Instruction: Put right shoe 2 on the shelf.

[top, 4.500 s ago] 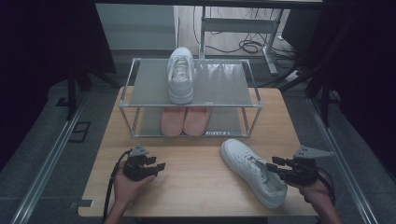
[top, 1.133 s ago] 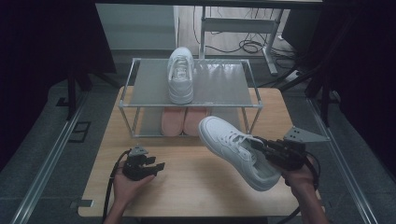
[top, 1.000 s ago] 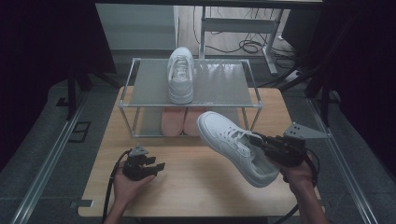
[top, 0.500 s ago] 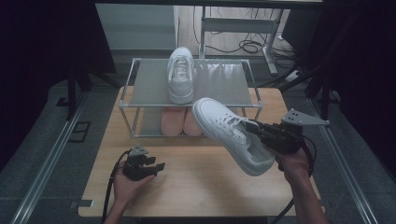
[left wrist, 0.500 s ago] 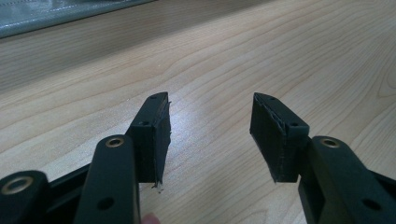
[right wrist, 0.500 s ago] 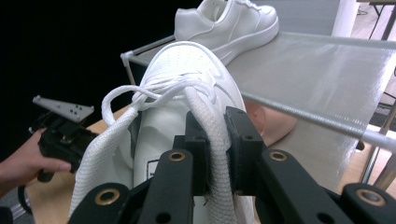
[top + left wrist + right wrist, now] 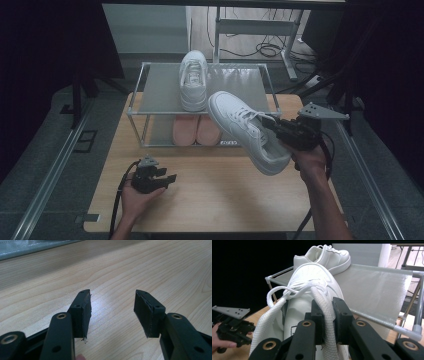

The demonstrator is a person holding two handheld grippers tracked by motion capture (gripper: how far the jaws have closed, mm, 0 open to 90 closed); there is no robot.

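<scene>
My right gripper (image 7: pixel 274 126) (image 7: pixel 327 315) is shut on the side wall of a white sneaker (image 7: pixel 246 131) (image 7: pixel 312 290) and holds it in the air, toe pointing toward the rack's top shelf. A second white sneaker (image 7: pixel 194 80) (image 7: pixel 329 255) stands on the top shelf (image 7: pixel 160 90) (image 7: pixel 372 285) of the metal rack. A pink pair of shoes (image 7: pixel 196 131) sits on the lower shelf. My left gripper (image 7: pixel 167 177) (image 7: pixel 112 312) rests low over the wooden table (image 7: pixel 210 195) at the front left, open, with nothing between its fingers.
The rack stands at the back of the table, with free shelf room to the right of the standing sneaker. Beyond the table are a metal frame and cables (image 7: pixel 265 47) on the floor. The left gripper (image 7: pixel 232 325) also appears far off in the right gripper view.
My right gripper has lifted the white sneaker off the table and carried it up and back toward the rack. The left gripper has stayed put.
</scene>
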